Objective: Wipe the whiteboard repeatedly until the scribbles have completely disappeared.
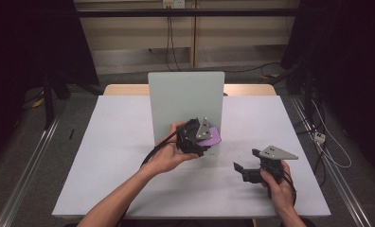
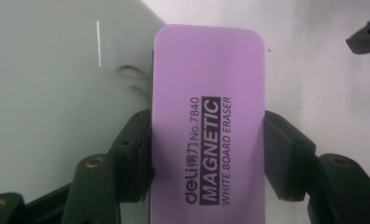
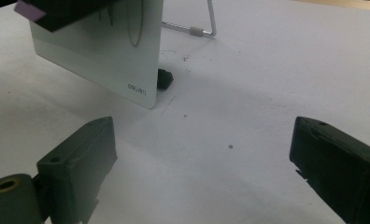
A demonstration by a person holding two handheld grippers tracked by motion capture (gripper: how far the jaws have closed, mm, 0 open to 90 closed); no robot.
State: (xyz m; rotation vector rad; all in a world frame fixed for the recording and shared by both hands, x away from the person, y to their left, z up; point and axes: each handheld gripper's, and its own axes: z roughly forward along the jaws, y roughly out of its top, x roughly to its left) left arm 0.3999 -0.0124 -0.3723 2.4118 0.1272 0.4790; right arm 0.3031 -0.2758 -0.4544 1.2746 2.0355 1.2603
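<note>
A small whiteboard point(image 1: 183, 99) stands upright on its wire stand in the middle of the table. My left gripper point(image 1: 200, 137) is shut on a purple magnetic eraser point(image 2: 209, 116), whose long sides sit between the black jaws. The eraser point(image 1: 210, 135) is held against the board's lower right part. Dark marker strokes point(image 2: 131, 79) show on the board just left of the eraser. My right gripper point(image 1: 247, 163) is open and holds nothing, low over the table to the right of the board. In the right gripper view the board's lower corner point(image 3: 136, 88) and stand point(image 3: 197, 30) lie ahead.
A white sheet point(image 1: 110, 156) covers the table, with wood showing at the far edge point(image 1: 124, 89). A small black foot point(image 3: 164, 78) sits at the board's base. Cables run on the floor beyond the table and to the right.
</note>
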